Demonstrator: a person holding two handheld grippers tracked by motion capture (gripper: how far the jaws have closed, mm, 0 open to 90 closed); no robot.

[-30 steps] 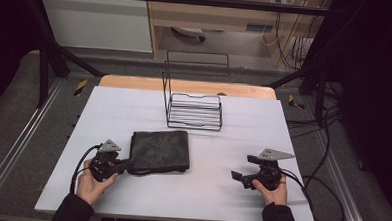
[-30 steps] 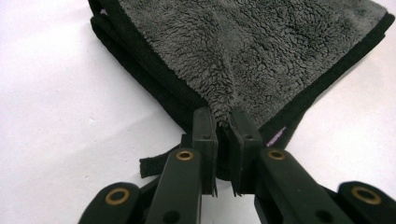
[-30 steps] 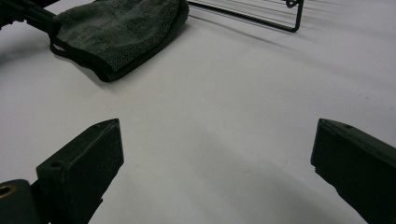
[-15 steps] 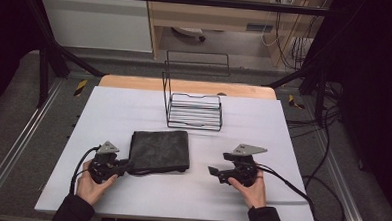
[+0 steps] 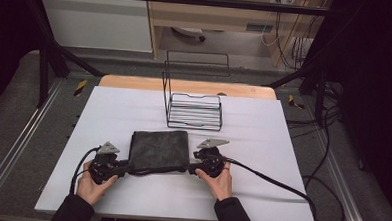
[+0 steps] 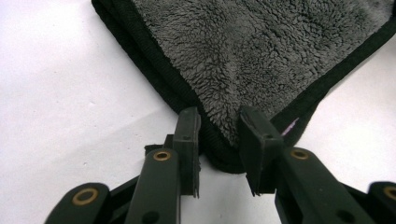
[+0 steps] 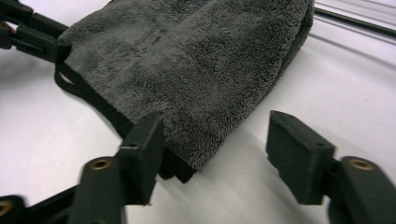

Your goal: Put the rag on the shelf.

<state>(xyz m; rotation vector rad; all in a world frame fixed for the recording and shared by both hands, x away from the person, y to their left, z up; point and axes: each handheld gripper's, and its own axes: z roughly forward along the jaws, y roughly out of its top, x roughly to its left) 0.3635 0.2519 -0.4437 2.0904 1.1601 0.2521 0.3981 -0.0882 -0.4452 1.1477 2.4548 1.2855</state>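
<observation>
White covering spreads over the table (image 5: 282, 159), with a strip of bare wood showing along its far edge. Around it the room is dim: a grey floor, black frame bars overhead and at the sides, pale cabinets behind, and black cables trailing off to the right.

One folded grey fleece towel (image 5: 159, 150) lies flat on the near middle of the table, its black-stitched hem visible in both gripper views. One black wire rack (image 5: 194, 109) stands behind it, well apart, with a tall wire back rising at its far side.

Two grippers are in play, each held in one hand. The left gripper (image 6: 219, 135) sits at the towel's near left corner, and its jaws have just been opening; they stand a little apart with the towel's corner between them, the pads close on either side of the fabric, though whether they press on it cannot be told. The right gripper (image 7: 215, 144) is at the towel's near right corner, and its jaws have just been closing. They are spread, one jaw against the towel's edge and the other out on the bare white covering, clear of the fabric.
</observation>
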